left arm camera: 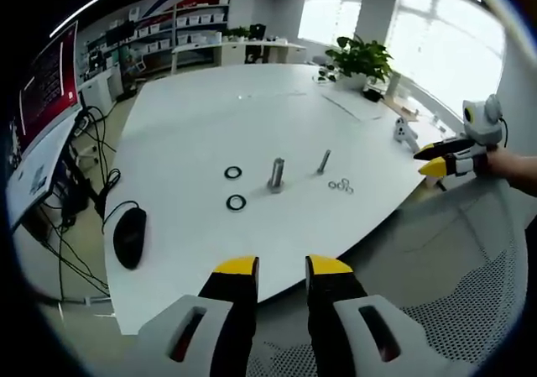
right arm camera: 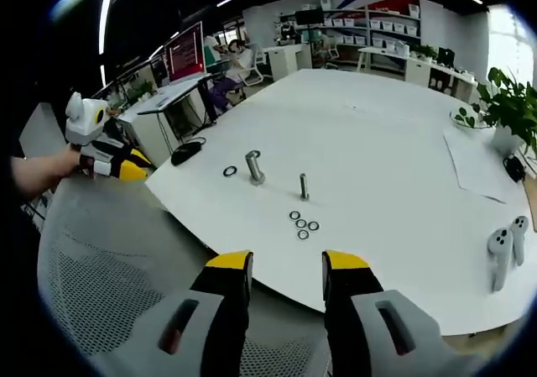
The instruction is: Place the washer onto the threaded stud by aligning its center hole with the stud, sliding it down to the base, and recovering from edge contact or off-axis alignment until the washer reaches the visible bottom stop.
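Start position: no washer picked, both grippers back from the table.

Small washers lie loose at frame centre, near the thin stud; the thick stud stands up-left. Right gripper and left gripper are released, empty. Pinch one washer by its rim, keep it level, centre its hole over the stud.

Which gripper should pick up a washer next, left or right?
Probably right. The right gripper faces the small washers directly, just ahead of its open jaws. The left gripper is also open, and its nearest black washer lies further ahead.
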A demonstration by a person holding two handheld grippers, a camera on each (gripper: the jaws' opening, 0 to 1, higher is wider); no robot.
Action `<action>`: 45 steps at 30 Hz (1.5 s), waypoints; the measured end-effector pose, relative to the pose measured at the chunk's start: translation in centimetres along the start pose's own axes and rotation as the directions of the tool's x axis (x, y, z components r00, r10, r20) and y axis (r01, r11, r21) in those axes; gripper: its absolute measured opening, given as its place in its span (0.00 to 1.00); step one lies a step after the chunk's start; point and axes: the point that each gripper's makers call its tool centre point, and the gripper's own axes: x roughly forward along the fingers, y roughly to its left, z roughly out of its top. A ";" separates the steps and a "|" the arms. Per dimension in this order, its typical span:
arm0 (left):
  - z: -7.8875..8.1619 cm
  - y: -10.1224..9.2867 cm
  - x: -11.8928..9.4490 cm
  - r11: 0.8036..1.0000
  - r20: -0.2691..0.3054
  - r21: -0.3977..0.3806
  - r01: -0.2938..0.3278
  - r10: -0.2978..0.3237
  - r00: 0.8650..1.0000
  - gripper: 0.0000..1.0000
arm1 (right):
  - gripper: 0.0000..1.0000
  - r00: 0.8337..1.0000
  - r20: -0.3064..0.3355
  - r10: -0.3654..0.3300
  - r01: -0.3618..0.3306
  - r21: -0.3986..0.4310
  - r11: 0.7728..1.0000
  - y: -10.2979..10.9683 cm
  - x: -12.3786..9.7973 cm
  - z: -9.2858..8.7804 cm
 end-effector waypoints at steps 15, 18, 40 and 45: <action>-1.0 -1.0 0.6 0.999 -0.062 0.025 0.039 -0.037 0.997 0.20 | 0.35 1.000 0.021 -0.002 0.002 0.031 1.000 -0.3 -0.2 0.2; -1.0 -1.2 0.5 0.999 -0.066 0.027 0.045 -0.043 0.997 0.20 | 0.35 1.000 0.024 -0.002 0.001 0.034 0.999 -0.3 -0.2 0.2; -0.7 0.0 2.4 0.997 -0.189 0.020 0.070 -0.065 0.980 0.21 | 0.36 0.999 0.051 0.002 -0.004 0.046 0.999 -0.4 -0.4 0.6; 0.3 0.9 4.1 0.998 -0.199 0.016 0.064 -0.060 0.978 0.21 | 0.36 0.999 0.053 0.002 -0.005 0.042 0.999 -0.4 -0.4 0.7</action>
